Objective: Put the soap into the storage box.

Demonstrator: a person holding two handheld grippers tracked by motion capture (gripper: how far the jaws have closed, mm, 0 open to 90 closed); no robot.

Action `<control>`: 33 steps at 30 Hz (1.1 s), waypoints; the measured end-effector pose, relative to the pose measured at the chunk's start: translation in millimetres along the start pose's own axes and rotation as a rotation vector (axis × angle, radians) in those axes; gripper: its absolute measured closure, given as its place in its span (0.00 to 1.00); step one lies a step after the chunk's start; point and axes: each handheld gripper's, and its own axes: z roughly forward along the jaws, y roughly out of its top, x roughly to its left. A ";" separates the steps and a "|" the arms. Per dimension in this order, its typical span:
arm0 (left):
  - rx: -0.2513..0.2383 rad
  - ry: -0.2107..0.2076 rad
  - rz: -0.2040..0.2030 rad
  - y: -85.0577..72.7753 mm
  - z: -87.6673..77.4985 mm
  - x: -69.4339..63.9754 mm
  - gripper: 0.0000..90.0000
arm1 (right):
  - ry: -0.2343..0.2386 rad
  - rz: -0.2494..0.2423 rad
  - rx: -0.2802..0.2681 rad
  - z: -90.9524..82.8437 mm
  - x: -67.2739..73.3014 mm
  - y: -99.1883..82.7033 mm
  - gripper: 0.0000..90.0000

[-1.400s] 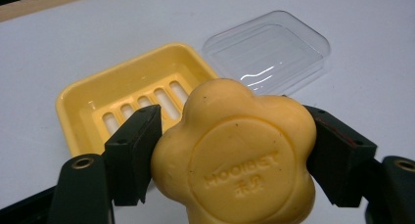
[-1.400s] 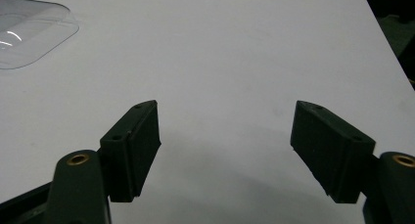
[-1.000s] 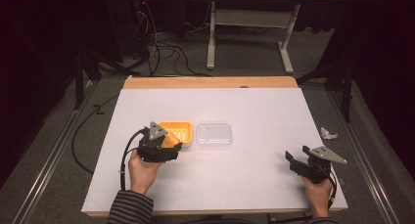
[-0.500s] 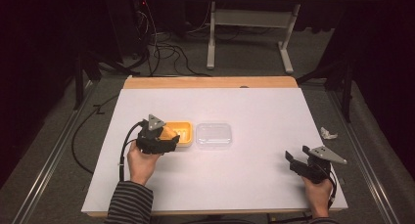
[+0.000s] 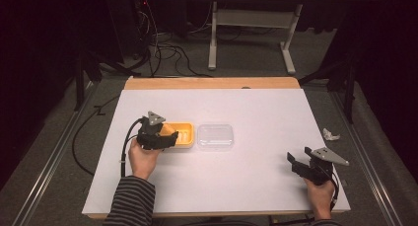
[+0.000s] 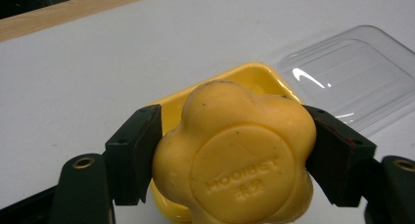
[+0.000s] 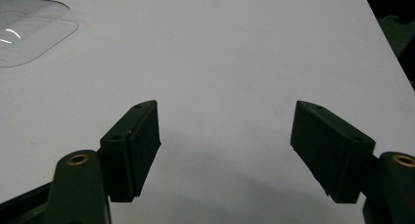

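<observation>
A yellow flower-shaped soap bar (image 6: 235,150) with an embossed round centre sits between the jaws of my left gripper (image 6: 232,158), which is shut on it. It hangs just above the near end of a yellow soap dish (image 6: 254,77), left of the table's middle (image 5: 181,133). In the high view the left gripper (image 5: 165,139) covers the dish's left end. A clear plastic lid (image 5: 215,136) lies flat right beside the dish (image 6: 352,70). My right gripper (image 5: 296,164) rests near the front right corner, open with nothing between its jaws (image 7: 226,150).
The white table top (image 5: 246,102) has a wooden strip along its far edge (image 5: 212,83). A crumpled white scrap (image 5: 330,134) lies just off the right edge. Cables and desk legs stand on the floor beyond.
My left gripper has drawn back toward the left end of the dish, carrying the soap. The right gripper has stayed in place.
</observation>
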 end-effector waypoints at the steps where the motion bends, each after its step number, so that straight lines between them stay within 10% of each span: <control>1: 0.004 -0.001 0.002 0.6 1.5 0.0 0.31 | 0.000 0.002 0.001 0.0 0.0 0.0 0.30; 33: 0.149 0.009 -0.004 8.4 50.8 6.3 0.32 | 0.003 0.016 0.006 0.6 -1.7 0.2 0.30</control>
